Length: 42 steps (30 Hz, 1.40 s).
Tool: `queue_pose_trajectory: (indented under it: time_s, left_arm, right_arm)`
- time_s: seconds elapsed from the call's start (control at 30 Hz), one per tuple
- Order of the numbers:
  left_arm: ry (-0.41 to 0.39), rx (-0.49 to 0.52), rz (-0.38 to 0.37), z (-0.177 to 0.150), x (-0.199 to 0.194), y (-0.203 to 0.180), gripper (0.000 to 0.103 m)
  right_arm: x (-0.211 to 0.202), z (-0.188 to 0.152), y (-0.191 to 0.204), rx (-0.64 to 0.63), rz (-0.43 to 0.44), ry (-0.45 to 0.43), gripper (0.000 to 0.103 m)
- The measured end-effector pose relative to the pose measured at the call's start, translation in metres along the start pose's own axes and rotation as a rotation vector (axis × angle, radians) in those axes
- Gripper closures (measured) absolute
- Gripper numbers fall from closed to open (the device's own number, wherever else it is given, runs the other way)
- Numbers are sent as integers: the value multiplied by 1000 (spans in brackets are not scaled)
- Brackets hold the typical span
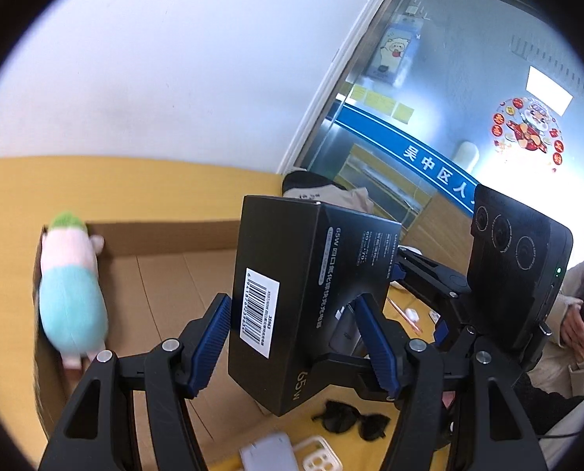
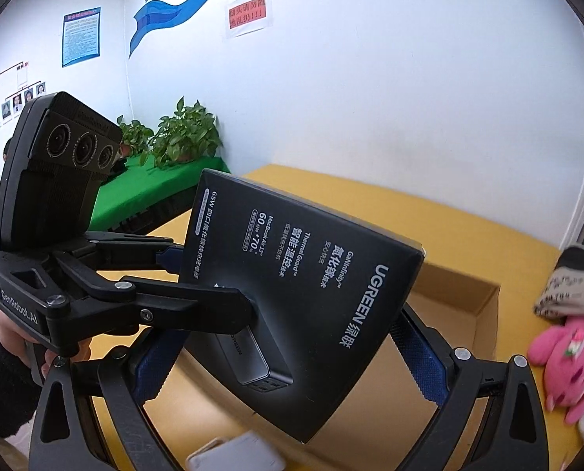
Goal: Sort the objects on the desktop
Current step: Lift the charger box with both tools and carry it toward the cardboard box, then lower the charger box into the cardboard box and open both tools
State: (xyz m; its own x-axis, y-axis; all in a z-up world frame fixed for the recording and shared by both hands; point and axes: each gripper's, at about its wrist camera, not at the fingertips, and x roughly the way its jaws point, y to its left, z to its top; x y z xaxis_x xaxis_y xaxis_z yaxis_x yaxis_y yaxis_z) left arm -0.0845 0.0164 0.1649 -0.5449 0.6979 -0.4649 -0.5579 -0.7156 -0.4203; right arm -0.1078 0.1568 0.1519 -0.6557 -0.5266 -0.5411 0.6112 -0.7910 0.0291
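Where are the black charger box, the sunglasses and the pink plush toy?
black charger box (image 1: 292, 302), left wrist view, barcode side.
sunglasses (image 1: 352, 422), left wrist view, bridge.
pink plush toy (image 2: 566, 357), right wrist view, body.

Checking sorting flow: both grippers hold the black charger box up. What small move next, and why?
Probably carry it forward over the open carton. The charger box sits clamped by left gripper and right gripper above the desk; the carton has bare floor beside the plush toy.
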Motion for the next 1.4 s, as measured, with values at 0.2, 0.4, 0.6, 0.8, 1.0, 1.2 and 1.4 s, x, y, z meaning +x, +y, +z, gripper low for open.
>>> queue_pose_trajectory:
  time_s: [0.2, 0.4, 0.6, 0.8, 1.0, 1.2, 1.4]
  left_arm:
    - [-10, -3, 23, 35, 15, 16, 38]
    - [9, -39, 32, 66, 41, 35, 38]
    - [70, -97, 54, 80, 92, 72, 38]
    - [161, -213, 66, 52, 147, 119, 38]
    - [230, -321, 101, 25, 173, 151, 38]
    - [281, -368, 138, 15, 191, 165, 37]
    - [331, -386, 175, 10, 212, 169, 31]
  right_arm:
    - [30, 36, -29, -13, 13, -3, 1]
    - [68, 65, -61, -18, 29, 20, 1]
    - [119, 73, -109, 31, 76, 66, 1]
    - [179, 40, -147, 111, 121, 138, 1]
    - [232, 0, -165, 224, 185, 222, 1]
    - [265, -8, -183, 288, 217, 283, 1]
    - [278, -26, -195, 337, 221, 339, 1]
